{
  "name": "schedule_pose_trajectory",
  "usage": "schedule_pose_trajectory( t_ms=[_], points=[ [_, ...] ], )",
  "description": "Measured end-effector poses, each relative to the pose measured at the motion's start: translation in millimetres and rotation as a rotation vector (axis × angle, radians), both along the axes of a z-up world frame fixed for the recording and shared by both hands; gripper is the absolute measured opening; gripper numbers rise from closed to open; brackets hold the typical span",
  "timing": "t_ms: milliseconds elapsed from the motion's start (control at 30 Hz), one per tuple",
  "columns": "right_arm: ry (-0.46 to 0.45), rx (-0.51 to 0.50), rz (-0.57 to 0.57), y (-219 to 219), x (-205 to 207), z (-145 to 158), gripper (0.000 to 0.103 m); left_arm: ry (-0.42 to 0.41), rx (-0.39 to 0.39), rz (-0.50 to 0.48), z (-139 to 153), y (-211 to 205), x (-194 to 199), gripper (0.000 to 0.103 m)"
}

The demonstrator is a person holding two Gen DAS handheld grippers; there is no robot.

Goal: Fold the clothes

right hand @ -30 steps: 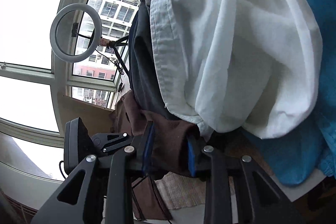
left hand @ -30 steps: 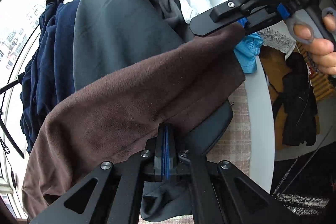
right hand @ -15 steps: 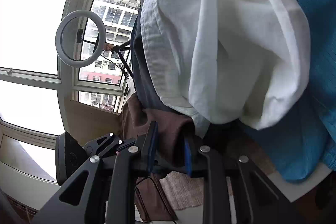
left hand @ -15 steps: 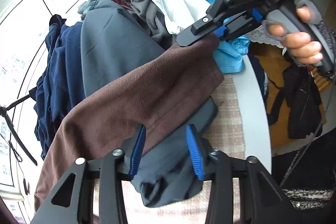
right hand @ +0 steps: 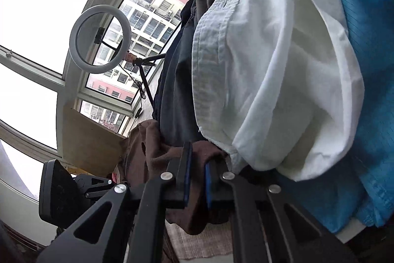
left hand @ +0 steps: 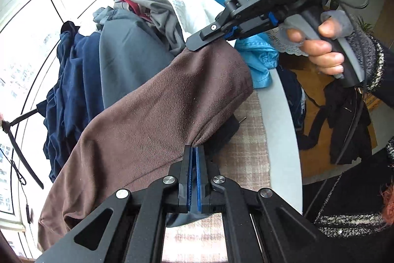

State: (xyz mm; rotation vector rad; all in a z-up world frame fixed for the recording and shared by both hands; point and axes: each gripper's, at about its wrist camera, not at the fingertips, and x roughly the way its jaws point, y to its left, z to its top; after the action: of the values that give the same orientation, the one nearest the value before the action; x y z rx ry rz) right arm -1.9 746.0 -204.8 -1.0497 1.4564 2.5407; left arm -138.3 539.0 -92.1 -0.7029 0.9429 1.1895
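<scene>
A brown fleece garment [left hand: 152,120] lies stretched across the table between both grippers. At the bottom of the left wrist view, my left gripper [left hand: 195,152] is closing tight on the near edge, where the cloth puckers at the pads. A hand holds my right gripper [left hand: 197,44] at the garment's far end. In the right wrist view, the right gripper [right hand: 197,164] is closing on a fold of the brown garment [right hand: 152,152], which fills the narrow gap between the blue pads.
Behind the garment is a clothes pile: a grey-blue piece [left hand: 128,61], a navy one [left hand: 71,80], a white shirt [right hand: 270,65] and a bright blue one [right hand: 369,65]. A checked cloth [left hand: 248,139] covers the round white table [left hand: 283,127]. A ring light [right hand: 99,38] stands by the window.
The left gripper opened, then shut again on the brown garment's edge a little higher. The right gripper's jaws narrowed onto the brown fold.
</scene>
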Motion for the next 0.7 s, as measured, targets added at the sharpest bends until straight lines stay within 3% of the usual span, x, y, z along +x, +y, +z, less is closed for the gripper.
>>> schedule_pose_trajectory(
  t_ms=[67, 200, 267, 333, 433, 567, 600, 667, 700],
  points=[
    [-0.024, 0.063, 0.003, -6, 0, 2, 0.005, -0.032, -0.006, -0.002, -2, -8, 2, 0.002],
    [-0.108, 0.237, 0.041, -20, 2, 8, 0.005, -0.086, -0.097, 0.049, -31, -5, 8, 0.007],
    [-0.151, 0.273, 0.068, -22, 5, 9, 0.005, -0.080, -0.055, 0.104, -26, -13, 1, 0.009],
    [-0.185, 0.270, 0.076, -18, 12, 9, 0.005, -0.097, -0.018, 0.180, -18, -28, -17, 0.019],
    [-0.229, 0.292, 0.045, -7, 27, 15, 0.007, -0.100, 0.016, 0.286, -11, -57, -56, 0.024],
    [-0.159, 0.340, 0.045, -4, 37, 46, 0.009, -0.028, 0.013, 0.510, -16, -95, -133, 0.025],
    [-0.144, 0.360, 0.078, -7, 32, 54, 0.011, -0.039, 0.007, 0.578, -17, -104, -157, 0.027],
    [-0.136, 0.412, 0.172, -18, 14, 63, 0.028, -0.068, -0.005, 0.705, -21, -121, -203, 0.029],
    [-0.142, 0.456, 0.213, -26, 4, 64, 0.032, -0.086, -0.009, 0.750, -25, -126, -221, 0.029]
  ],
)
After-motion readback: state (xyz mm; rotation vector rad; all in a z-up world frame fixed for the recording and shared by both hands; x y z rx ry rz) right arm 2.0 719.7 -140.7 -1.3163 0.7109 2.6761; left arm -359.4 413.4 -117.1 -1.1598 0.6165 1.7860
